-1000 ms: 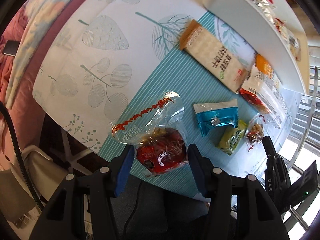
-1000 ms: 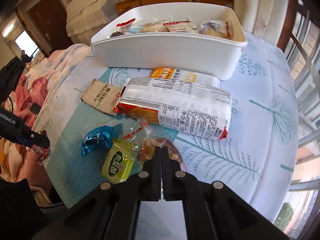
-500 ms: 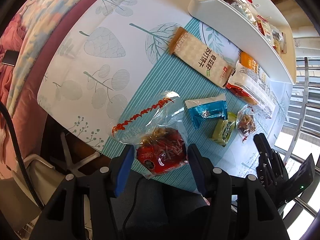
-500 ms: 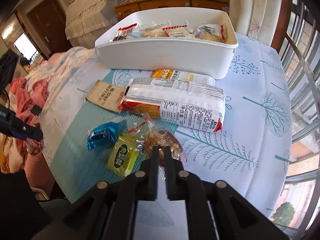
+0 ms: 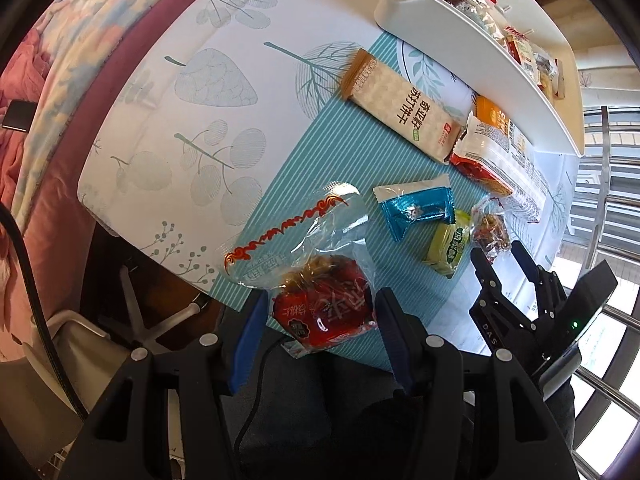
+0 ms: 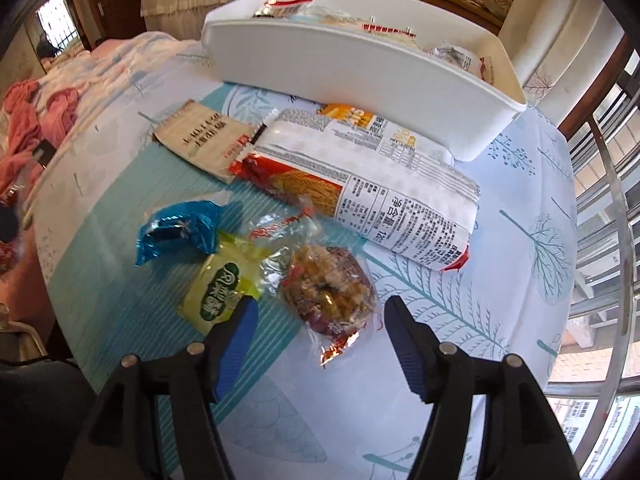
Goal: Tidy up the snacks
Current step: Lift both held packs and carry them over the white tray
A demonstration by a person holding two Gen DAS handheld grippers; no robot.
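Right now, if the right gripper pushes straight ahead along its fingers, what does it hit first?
Likely the clear-wrapped nut snack: it lies directly between and just ahead of the open right gripper. The green packet sits by the left finger and might get clipped. Depth is uncertain in the fisheye view.

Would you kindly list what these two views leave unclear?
- White plastic bin: right wrist view, most contents hidden behind its near wall.
- Orange snack packet: largely covered by the white noodle pack.
- Left hand-held gripper: whether its pads press the red-labelled clear bag is unclear.
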